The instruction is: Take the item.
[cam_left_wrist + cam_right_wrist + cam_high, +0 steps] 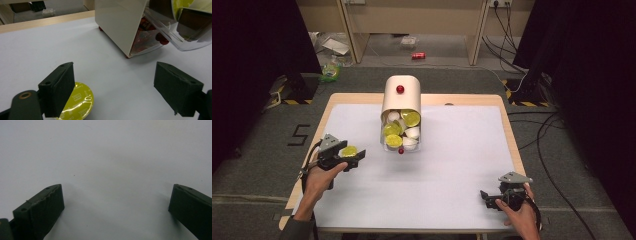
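Left gripper view: left gripper [115,87] gaping wide, holding nothing.
Round yellow foil-topped capsule [78,102] sits on the white table [37,50] by one jaw; right gripper [116,207] also wide open, empty.

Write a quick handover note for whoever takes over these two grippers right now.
Left gripper: open, nothing held; one yellow capsule lies on the white table cover beside its left jaw.
Right gripper: open, idle over bare cover at the near right.
Dispenser: mid-table, clear drawer open, holding yellow and white capsules.
Done: apparently one capsule out on the table.
Left: likely the remaining capsules in the drawer.
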`<state>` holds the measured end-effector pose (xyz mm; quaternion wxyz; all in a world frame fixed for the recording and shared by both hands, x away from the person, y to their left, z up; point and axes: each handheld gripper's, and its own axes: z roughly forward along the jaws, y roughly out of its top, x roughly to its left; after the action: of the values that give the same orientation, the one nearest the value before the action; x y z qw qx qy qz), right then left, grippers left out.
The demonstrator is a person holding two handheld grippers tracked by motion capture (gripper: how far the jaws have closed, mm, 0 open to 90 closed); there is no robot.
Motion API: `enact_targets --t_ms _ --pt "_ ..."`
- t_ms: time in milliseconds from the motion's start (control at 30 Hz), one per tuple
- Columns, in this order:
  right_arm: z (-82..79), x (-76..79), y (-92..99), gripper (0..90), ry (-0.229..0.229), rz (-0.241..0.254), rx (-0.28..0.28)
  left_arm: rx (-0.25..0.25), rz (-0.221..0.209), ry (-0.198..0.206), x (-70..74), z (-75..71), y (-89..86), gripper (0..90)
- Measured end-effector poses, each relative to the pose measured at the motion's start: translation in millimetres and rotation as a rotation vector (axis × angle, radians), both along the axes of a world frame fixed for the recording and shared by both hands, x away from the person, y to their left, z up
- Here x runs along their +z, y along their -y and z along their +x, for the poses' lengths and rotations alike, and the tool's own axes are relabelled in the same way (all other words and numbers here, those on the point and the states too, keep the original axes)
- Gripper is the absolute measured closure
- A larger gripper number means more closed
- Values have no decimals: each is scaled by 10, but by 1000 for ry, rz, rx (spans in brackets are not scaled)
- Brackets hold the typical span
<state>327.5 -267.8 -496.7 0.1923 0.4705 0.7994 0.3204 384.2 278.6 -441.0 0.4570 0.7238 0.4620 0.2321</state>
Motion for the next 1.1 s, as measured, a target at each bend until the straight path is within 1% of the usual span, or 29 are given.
enact_targets --t_ms 167,267,567,800,1100 --pt "-1 0 -1 3 0 0 -1 -17 -7 -5 5 -50 50 166" --pt "-2 0 -1 3 0 0 -1 -28 -4 -6 11 -82 92 166" --pt "-1 0 0 3 -1 1 0 -65 3 15 83 -170 234 166" --pt "-2 1 -1 3 -1 0 -1 -72 -4 21 113 -178 287 166" --pt "-1 0 0 3 0 0 0 -97 -3 32 167 -180 387 166"
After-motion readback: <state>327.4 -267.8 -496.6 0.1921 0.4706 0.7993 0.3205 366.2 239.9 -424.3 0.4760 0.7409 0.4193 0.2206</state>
